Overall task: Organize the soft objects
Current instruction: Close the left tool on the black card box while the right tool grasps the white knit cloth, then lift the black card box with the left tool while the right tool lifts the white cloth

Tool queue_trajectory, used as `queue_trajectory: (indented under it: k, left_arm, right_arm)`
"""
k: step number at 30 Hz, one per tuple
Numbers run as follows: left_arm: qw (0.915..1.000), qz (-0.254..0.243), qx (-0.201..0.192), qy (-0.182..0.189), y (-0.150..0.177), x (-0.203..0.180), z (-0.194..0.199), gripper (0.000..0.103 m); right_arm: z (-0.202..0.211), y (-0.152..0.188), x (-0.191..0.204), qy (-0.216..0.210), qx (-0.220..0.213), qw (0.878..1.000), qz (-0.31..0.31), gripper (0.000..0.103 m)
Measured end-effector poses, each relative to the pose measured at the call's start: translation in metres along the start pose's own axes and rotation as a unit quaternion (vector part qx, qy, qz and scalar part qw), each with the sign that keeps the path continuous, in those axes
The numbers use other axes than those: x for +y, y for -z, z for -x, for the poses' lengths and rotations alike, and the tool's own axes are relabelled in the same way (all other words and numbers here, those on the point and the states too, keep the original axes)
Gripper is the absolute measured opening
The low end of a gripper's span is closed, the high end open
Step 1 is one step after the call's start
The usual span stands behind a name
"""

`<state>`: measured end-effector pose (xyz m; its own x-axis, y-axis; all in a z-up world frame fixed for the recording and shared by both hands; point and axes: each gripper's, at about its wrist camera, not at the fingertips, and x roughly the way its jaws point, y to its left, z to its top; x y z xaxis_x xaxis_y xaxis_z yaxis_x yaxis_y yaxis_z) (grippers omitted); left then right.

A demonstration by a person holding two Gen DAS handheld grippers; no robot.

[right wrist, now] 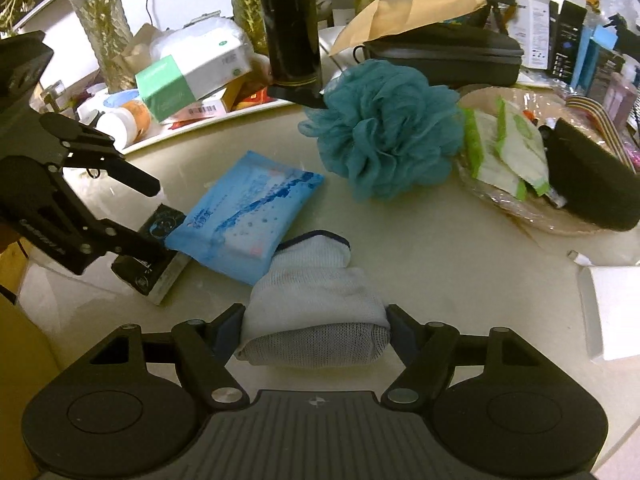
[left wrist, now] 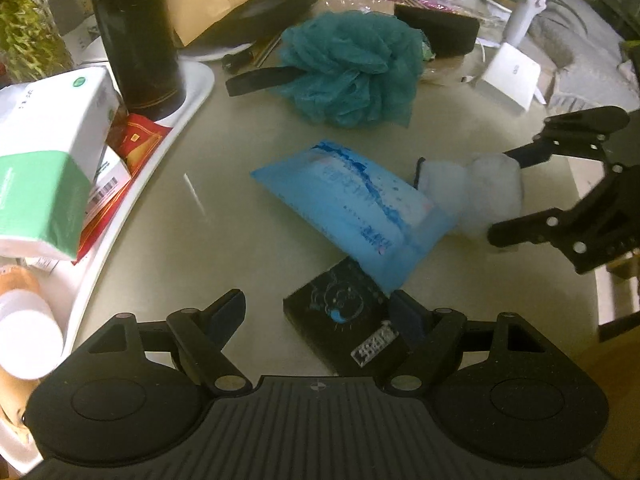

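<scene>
Right gripper (right wrist: 316, 322): nearest in its own view, its jaws are clamped on a white rolled sock (right wrist: 316, 300), one finger pressed to each end of the bundle. Holding it across the length likely keeps the roll from unwinding when it is carried.

Rolled sock: pale grey-white knit with a dark-trimmed cuff pointing away from the gripper. It sits low over the desk (right wrist: 420, 248); whether it is touching the surface or just lifted I cannot tell. Its cuff end lies against the blue tissue pack (right wrist: 244, 216).

Left gripper (left wrist: 320, 312): jaws apart and holding nothing. One finger is beside a black packet (left wrist: 340, 320); the other stands over bare desk. It looks positioned for that packet or the tissue pack next.

Black packet: flat, dark, with a blue printed figure, lying on the desk with the tissue pack's corner overlapping it.

Blue tissue pack: soft plastic wrapper, slightly puffed, propped at a tilt on the black packet.

Teal bath pouf (right wrist: 384, 128): ruffled mesh ball, farther back, apart from the tissue pack, beside a woven basket (right wrist: 532, 220).

Woven basket: already holds green-and-white sachets and a black pouch, so it seems a likely place for soft things.

White tray (left wrist: 160, 160): at the far left edge, crowded with boxes and a tall dark bottle (left wrist: 136, 36).
</scene>
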<state>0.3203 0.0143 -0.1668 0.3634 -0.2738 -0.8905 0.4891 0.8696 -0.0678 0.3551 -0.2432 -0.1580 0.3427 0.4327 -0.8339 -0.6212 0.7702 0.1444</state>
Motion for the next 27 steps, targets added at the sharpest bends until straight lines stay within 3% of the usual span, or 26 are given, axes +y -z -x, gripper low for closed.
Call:
queue_trajectory:
  k: [14,20,25,27]
  left_arm:
    - [0.9991,-0.041,0.009,0.006,-0.007,-0.011,-0.01,0.08]
    - [0.9969,-0.073,0.018,-0.021,-0.002,-0.005,0.002,0.078]
    - [0.999,-0.019,0.022,0.035,-0.005,0.006,0.002,0.078]
    - [0.9987,-0.023,0.029,0.036,-0.006,0.001,-0.002,0.078]
  right_arm:
    - [0.008,0.001,-0.003,0.02,-0.009,1.0,-0.009,0.077]
    - [0.016,0.001,-0.009,0.026,-0.021,0.999,-0.024,0.077]
    - [0.022,-0.002,-0.013,0.022,-0.037,0.998,-0.04,0.077]
    - [0.023,-0.003,-0.012,0.019,-0.042,0.998,-0.043,0.077]
